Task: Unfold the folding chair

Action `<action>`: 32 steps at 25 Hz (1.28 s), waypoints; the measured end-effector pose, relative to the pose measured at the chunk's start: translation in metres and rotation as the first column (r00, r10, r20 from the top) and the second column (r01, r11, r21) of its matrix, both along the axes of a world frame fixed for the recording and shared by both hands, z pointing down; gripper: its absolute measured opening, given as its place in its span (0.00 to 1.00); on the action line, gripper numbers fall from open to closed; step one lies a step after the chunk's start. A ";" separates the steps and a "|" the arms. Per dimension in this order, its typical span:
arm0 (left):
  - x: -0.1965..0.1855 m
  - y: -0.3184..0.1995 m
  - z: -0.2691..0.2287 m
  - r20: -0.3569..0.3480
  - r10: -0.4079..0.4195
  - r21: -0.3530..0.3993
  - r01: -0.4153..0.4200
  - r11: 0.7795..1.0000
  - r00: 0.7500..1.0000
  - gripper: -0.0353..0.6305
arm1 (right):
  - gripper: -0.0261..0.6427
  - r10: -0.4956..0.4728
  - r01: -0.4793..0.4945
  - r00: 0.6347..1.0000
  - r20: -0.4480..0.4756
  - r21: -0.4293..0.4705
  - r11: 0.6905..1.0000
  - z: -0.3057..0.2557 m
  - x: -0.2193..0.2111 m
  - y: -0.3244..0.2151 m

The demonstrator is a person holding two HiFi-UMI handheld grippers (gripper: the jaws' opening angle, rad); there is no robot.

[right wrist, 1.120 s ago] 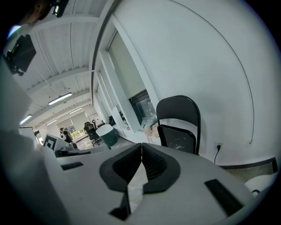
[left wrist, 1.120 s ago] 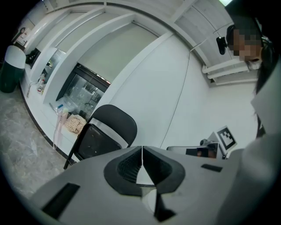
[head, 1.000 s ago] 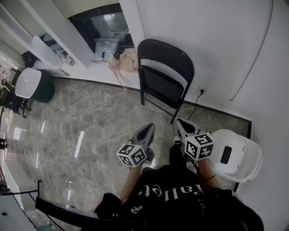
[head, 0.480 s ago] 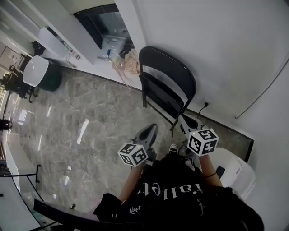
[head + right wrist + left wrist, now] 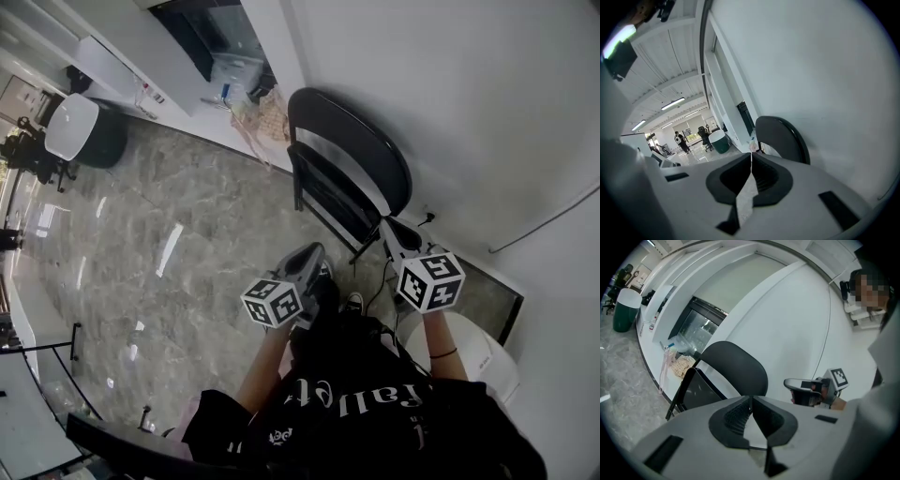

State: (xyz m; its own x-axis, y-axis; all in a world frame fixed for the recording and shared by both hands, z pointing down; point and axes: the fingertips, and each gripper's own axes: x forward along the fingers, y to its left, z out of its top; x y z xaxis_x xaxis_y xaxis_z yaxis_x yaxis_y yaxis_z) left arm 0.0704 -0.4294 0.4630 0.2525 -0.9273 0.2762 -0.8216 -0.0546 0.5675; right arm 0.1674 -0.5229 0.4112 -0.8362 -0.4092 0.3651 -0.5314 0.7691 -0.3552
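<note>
The black folding chair (image 5: pixel 349 169) leans folded against the white wall, its round back uppermost. In the head view my left gripper (image 5: pixel 312 253) is shut and empty, a short way in front of the chair's lower legs. My right gripper (image 5: pixel 387 226) is shut and empty too, close to the chair's right edge, and I cannot tell if it touches. The left gripper view has the chair (image 5: pixel 733 369) ahead of the shut left gripper (image 5: pixel 751 398), with the right gripper (image 5: pixel 802 386) off to the right. In the right gripper view the chair back (image 5: pixel 785 137) rises just beyond the shut right gripper (image 5: pixel 751 155).
A white lidded bin (image 5: pixel 473 349) stands at the lower right by the wall. A cable (image 5: pixel 424 218) runs to a wall socket behind the chair. Bags (image 5: pixel 255 111) lie on a white ledge left of the chair. A green and white seat (image 5: pixel 82 131) stands far left on the marble floor.
Both grippers have moved forward toward the chair, the right one now up beside its right edge. The chair looks nearer in the head view.
</note>
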 end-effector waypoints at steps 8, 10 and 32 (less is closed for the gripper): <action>-0.027 -0.071 0.035 -0.070 0.014 -0.033 -0.017 0.999 0.997 0.07 | 0.06 -0.029 0.033 0.998 -0.063 0.051 0.998 -0.015 -0.017 -0.056; -0.036 -0.089 0.041 -0.089 0.017 -0.048 -0.022 0.999 0.996 0.07 | 0.06 -0.031 0.038 0.995 -0.095 0.073 0.997 -0.020 -0.025 -0.074; -0.105 -0.184 0.132 -0.334 0.001 -0.223 -0.079 0.972 0.943 0.39 | 0.39 -0.326 0.367 0.803 -0.499 -0.017 0.930 0.022 -0.146 -0.190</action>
